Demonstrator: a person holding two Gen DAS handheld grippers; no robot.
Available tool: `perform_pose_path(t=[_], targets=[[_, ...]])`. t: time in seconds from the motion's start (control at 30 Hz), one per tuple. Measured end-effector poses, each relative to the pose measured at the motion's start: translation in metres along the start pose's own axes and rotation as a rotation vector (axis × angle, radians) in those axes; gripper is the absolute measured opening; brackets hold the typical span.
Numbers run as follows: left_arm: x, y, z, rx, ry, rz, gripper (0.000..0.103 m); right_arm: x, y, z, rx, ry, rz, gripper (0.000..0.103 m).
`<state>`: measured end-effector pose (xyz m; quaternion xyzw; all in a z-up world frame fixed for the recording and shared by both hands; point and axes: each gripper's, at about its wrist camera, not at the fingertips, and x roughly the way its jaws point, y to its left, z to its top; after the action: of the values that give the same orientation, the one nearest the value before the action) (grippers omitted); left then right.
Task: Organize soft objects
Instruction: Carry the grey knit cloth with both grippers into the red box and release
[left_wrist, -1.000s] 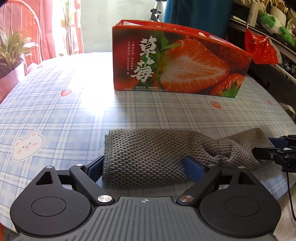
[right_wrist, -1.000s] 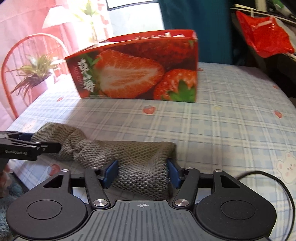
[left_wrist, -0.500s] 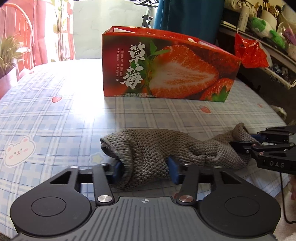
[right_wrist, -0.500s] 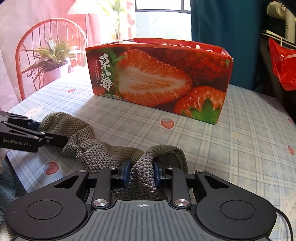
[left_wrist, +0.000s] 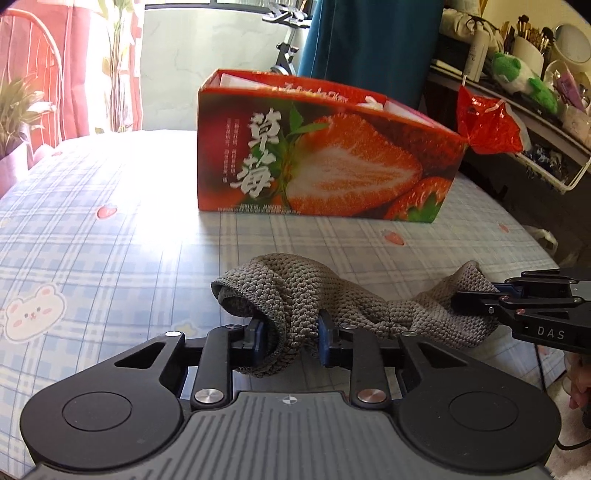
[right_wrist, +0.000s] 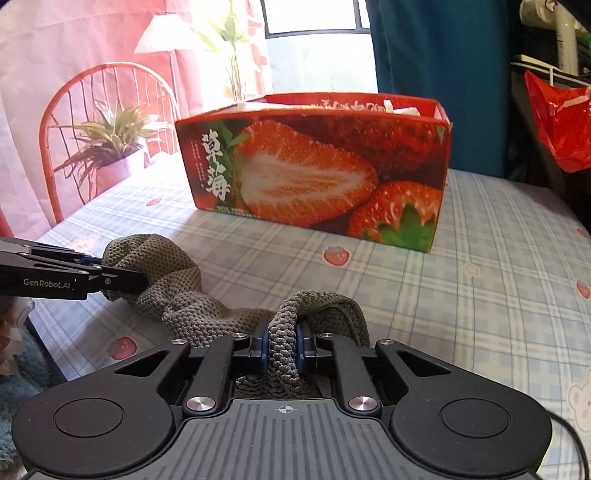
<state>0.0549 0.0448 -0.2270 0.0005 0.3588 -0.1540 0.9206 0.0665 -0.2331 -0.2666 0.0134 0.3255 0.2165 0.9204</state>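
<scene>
Grey knit cloth (left_wrist: 295, 295) now bunched tighter between both hand-held grippers.

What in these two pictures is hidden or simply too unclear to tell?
- Strawberry box contents: both views show only white scraps above the rim; its walls hide the rest.
- Grey knitted cloth, its clamped parts: hidden by the left gripper and right gripper.
- Shelf clutter: left view, too small.
</scene>
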Motion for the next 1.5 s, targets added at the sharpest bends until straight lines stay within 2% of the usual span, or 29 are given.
perform_pose_path(t=[0.37,0.7,1.0,1.13,1.23,1.37,1.5], targets=[[-0.022,-0.008,0.046,0.05,-0.113,-0.028,0.029,-0.021,-0.005,0.043,-0.085,-0.094,0.007,0.012],[-0.039,-0.017,0.109,0.09,-0.231,-0.029,0.029,-0.036,-0.023,0.118,-0.148,-0.187,-0.002,0.012],[-0.017,-0.022,0.176,0.137,-0.26,0.008,0.029,-0.017,-0.045,0.187,-0.175,-0.21,-0.032,0.012],[0.007,-0.021,0.198,0.146,-0.224,0.022,0.029,0.004,-0.056,0.208,-0.155,-0.2,-0.042,0.012],[0.028,-0.022,0.207,0.167,-0.168,0.026,0.029,0.023,-0.066,0.215,-0.126,-0.17,-0.041,0.012],[0.061,-0.017,0.213,0.198,-0.058,0.02,0.029,0.055,-0.076,0.213,-0.066,-0.095,-0.016,0.012],[0.091,-0.008,0.216,0.194,0.059,-0.024,0.029,0.087,-0.085,0.207,-0.014,-0.018,-0.001,0.012]])
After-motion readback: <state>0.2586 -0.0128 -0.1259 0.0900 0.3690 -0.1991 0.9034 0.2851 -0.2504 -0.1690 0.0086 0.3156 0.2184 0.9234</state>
